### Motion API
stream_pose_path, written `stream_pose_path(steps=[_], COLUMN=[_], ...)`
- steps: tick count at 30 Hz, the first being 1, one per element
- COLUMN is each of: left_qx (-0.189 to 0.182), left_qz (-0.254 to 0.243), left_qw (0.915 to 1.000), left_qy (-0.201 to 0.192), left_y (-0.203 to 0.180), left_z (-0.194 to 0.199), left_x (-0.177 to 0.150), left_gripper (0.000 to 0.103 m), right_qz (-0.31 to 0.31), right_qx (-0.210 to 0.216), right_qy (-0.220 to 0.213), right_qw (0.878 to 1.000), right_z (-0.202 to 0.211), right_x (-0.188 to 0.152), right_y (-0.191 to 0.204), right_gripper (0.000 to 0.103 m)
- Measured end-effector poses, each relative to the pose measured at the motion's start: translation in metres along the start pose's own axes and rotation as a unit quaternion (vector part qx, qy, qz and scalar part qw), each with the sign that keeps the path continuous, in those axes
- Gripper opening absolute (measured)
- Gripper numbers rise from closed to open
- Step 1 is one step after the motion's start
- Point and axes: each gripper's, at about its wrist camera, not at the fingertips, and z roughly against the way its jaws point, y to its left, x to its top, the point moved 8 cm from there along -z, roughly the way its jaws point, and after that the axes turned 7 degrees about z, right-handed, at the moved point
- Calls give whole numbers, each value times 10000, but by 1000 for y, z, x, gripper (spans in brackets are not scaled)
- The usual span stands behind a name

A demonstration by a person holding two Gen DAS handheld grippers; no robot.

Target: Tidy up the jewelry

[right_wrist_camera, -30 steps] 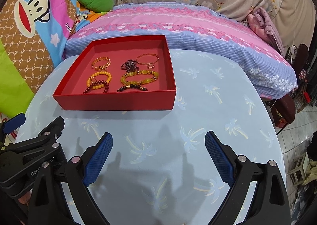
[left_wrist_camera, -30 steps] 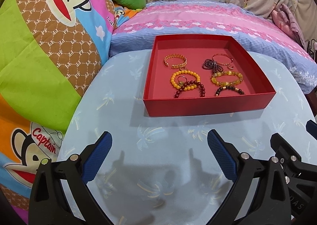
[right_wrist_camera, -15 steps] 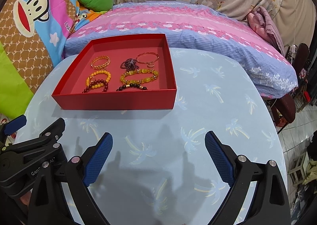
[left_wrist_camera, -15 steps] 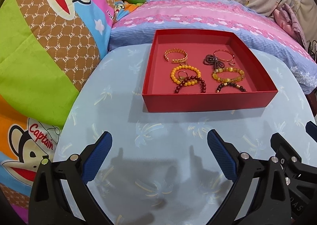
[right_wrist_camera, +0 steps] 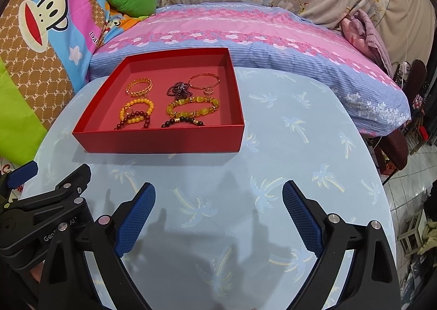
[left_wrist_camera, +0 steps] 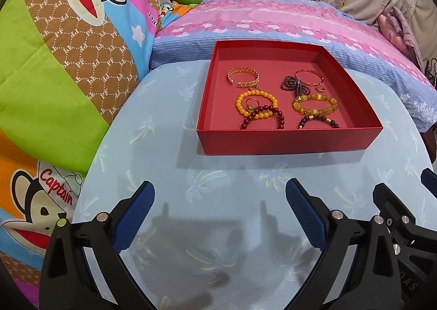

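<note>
The red tray [left_wrist_camera: 286, 143] sits on the far half of the desk [left_wrist_camera: 218, 187], and every piece of jewelry in view already lies inside it. Against the tray's back wall are the gold chain bangle [left_wrist_camera: 243, 78], the dark beaded bow-shaped piece [left_wrist_camera: 296, 84] and the thin rose-gold bangle [left_wrist_camera: 310, 77]. Toward its front wall are the orange bead bracelet [left_wrist_camera: 255, 105] with a small ring [left_wrist_camera: 251, 103] inside its loop, the dark red bead bracelet [left_wrist_camera: 263, 117] overlapping it, the yellow-green stone bracelet [left_wrist_camera: 315, 104] and the black bead bracelet [left_wrist_camera: 318, 121]. No jewelry lies on the desk outside the tray, so the organizing looks finished or nearly so; at most the overlapping pieces could be separated.

The left gripper [left_wrist_camera: 220, 214] and right gripper [right_wrist_camera: 218, 214] hover over the desk on the tray's near side, well apart from it, jaws spread wide and empty.
</note>
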Motion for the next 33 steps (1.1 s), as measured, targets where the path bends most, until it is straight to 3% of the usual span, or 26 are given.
stream_pose_path(steps=[33], left_qx=[80], left_qz=[-86], left_qw=[9999], left_qy=[65], left_y=[0], left_z=[-4], left_x=[-2], left_gripper=[92], right_qz=[-1], right_qx=[5], right_qy=[27], right_qw=[10000], right_z=[-1], right_x=[0], right_y=[0], right_gripper=[90])
